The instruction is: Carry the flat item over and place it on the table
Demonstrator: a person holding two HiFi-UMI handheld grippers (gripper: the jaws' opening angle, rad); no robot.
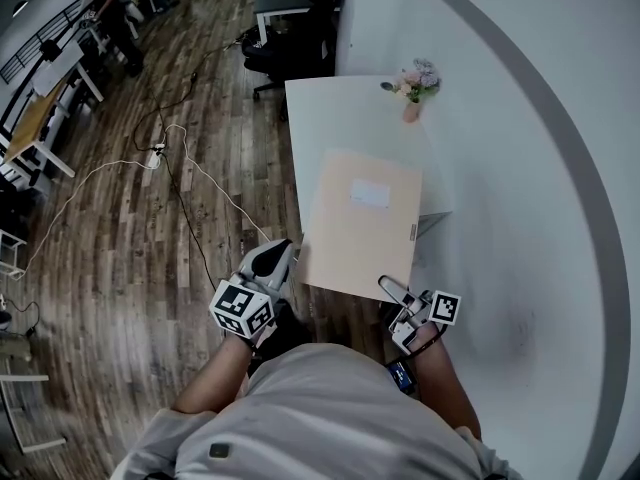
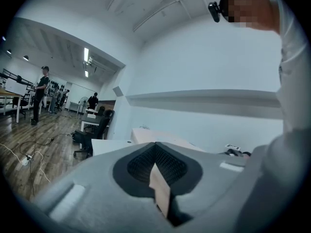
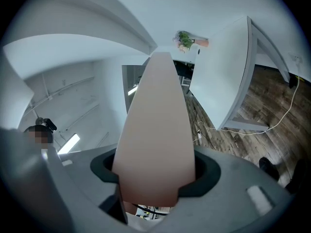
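The flat item (image 1: pixel 362 223) is a pale beige board with a small white label. I hold it in the air over the near end of the white table (image 1: pixel 330 118). My left gripper (image 1: pixel 283 259) is shut on its near left corner; in the left gripper view that corner (image 2: pixel 160 188) sits pinched between the dark pads. My right gripper (image 1: pixel 392 290) is shut on the near right edge. In the right gripper view the flat item (image 3: pixel 155 140) runs out from between the jaws toward the table (image 3: pixel 228 72).
A small pink vase of flowers (image 1: pixel 415 93) stands at the table's far right corner. A white wall rises to the right. Black office chairs (image 1: pixel 285 53) and a dark desk stand beyond the table. Cables (image 1: pixel 160 153) lie on the wooden floor; a person (image 1: pixel 110 13) stands far left.
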